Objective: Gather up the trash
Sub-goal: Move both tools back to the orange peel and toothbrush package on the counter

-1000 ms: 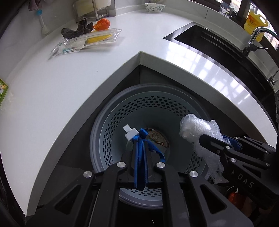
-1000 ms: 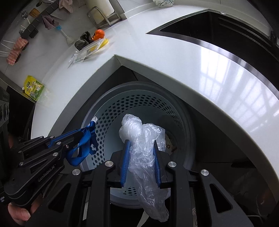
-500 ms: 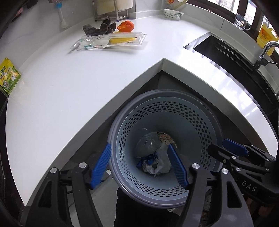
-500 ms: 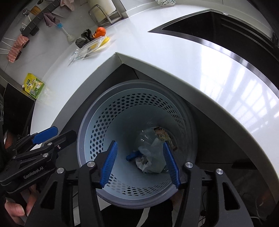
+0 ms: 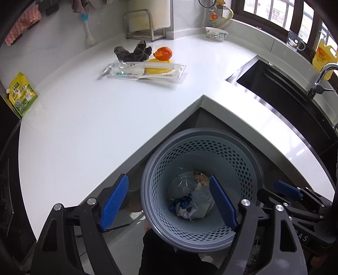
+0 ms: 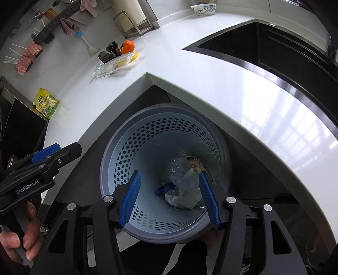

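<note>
A grey perforated bin (image 5: 249,175) (image 6: 118,154) stands below the corner of the white counter (image 5: 105,118) (image 6: 211,88). Inside lie a crumpled clear plastic bag (image 5: 198,205) (image 6: 186,190) and a blue scrap (image 5: 179,203) (image 6: 163,189). My left gripper (image 5: 169,198) is open and empty above the bin's left rim. My right gripper (image 6: 169,191) is open and empty over the bin. On the counter remain a clear plastic package (image 5: 145,70) (image 6: 114,64), dark crumpled scraps (image 5: 133,51) (image 6: 108,52), orange peel (image 5: 162,52) (image 6: 127,46) and a yellow-green pouch (image 5: 21,94) (image 6: 46,103).
A black sink (image 5: 285,93) (image 6: 274,48) with a tap (image 5: 323,78) lies on the right. A metal rack (image 5: 143,25) (image 6: 133,23), a bowl (image 5: 216,33) (image 6: 203,9) and a brush (image 5: 86,29) stand at the back wall.
Both grippers opened and dropped the blue scrap and the plastic bag into the bin. Both then rose away from the bin; the left view now takes in more of the counter.
</note>
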The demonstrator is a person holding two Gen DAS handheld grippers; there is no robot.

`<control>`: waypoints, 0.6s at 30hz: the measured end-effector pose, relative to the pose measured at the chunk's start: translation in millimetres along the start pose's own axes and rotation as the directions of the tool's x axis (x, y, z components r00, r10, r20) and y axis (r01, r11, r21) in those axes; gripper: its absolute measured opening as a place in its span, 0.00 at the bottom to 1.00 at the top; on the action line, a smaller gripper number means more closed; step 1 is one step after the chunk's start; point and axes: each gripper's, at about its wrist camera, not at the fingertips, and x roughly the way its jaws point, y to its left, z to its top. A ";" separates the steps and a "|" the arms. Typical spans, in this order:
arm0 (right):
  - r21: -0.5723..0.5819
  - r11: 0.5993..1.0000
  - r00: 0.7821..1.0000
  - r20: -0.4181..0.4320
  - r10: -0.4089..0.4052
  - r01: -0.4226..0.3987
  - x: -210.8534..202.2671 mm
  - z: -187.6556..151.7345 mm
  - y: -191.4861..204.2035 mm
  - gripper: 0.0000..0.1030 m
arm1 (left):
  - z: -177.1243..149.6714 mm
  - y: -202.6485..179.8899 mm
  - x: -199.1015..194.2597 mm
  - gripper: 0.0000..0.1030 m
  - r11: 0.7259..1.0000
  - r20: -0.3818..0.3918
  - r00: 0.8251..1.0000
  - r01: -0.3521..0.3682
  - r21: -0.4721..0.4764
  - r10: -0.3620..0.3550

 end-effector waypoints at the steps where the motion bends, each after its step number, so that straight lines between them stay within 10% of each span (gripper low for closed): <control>1: -0.006 1.000 1.000 0.009 0.003 -0.003 -3.4 2.2 1.4 0.54 | 2.3 0.9 -3.6 0.77 1.000 0.009 1.000 -0.003 -0.004 0.003; 18: -0.091 0.995 0.989 0.145 -0.014 0.028 -33.9 54.1 6.7 0.60 | 59.1 15.3 -17.7 0.85 0.991 0.108 0.992 -0.052 -0.126 0.066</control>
